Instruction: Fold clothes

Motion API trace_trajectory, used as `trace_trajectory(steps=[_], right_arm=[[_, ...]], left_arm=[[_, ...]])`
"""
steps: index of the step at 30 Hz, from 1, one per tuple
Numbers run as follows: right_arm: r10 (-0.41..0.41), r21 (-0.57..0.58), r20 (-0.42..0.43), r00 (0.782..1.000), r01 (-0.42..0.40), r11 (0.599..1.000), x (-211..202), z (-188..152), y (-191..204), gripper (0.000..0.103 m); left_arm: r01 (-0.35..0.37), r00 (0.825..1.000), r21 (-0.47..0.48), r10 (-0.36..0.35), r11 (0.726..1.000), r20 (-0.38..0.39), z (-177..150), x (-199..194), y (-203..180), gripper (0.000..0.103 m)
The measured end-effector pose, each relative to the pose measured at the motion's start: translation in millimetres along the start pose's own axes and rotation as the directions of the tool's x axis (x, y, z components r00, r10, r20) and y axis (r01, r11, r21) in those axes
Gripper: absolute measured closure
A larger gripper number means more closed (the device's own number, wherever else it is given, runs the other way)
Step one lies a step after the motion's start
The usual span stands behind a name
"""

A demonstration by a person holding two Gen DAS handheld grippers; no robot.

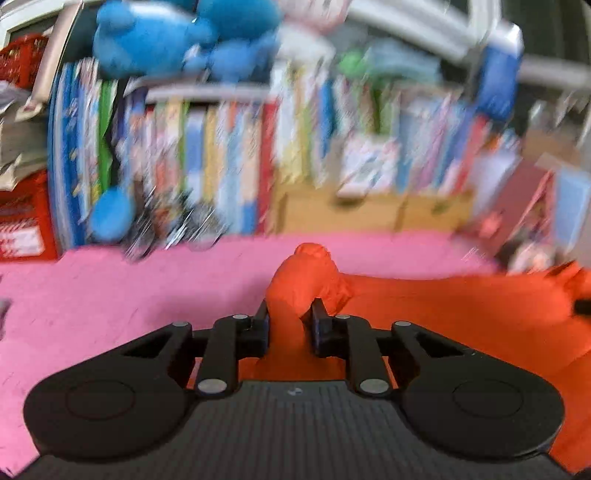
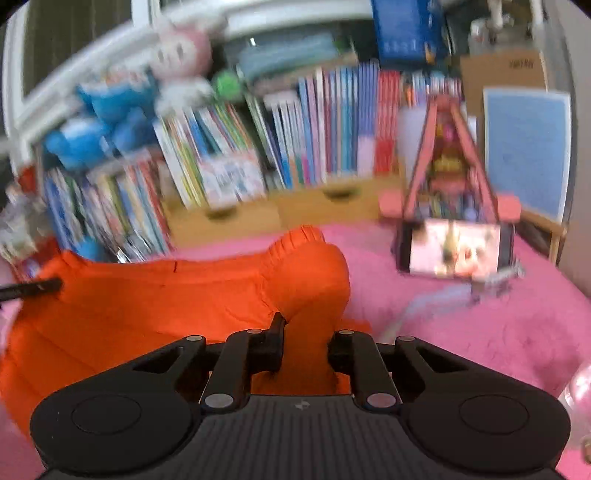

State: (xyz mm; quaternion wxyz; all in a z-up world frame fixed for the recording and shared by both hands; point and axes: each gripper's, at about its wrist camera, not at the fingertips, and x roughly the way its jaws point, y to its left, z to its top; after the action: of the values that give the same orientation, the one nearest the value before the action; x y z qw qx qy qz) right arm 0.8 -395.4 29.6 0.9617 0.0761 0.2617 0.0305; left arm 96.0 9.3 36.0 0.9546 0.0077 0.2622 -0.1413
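Orange garment (image 1: pixel 443 310) lies spread on the pink surface (image 1: pixel 110 295), stretched between both tongs. Left tongs (image 1: pixel 290 325) clamped on a bunched corner of it, fabric bulging up past the fingertips; right tongs (image 2: pixel 304 343) pinch the opposite corner the same way, ribbed edge sticking up ahead. Other tool's black tip shows at the cloth's far end in each view. Phone (image 2: pixel 454 247) stands on the pink surface right of the garment. Behind: blurred bookshelf (image 2: pixel 295 147), blue plush toy (image 1: pixel 177 33) on top
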Motion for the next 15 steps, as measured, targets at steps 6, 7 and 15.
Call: trace_trajectory(steps=[6,7,15], right_arm=[[-0.065,-0.118,-0.008,0.998,0.064,0.991,37,-14,26,0.079],[-0.076,-0.134,-0.004,0.997,0.074,0.988,38,-14,30,0.078],[-0.1,-0.186,0.01,0.995,0.1,0.978,42,-15,40,0.075]], left_arm=[[-0.259,0.964,0.03,0.257,0.965,0.061,-13,-30,24,0.062],[-0.331,0.94,0.008,0.329,0.944,0.086,-10,-41,27,0.064],[-0.164,0.973,0.103,0.144,0.981,0.179,-17,-71,-67,0.047]])
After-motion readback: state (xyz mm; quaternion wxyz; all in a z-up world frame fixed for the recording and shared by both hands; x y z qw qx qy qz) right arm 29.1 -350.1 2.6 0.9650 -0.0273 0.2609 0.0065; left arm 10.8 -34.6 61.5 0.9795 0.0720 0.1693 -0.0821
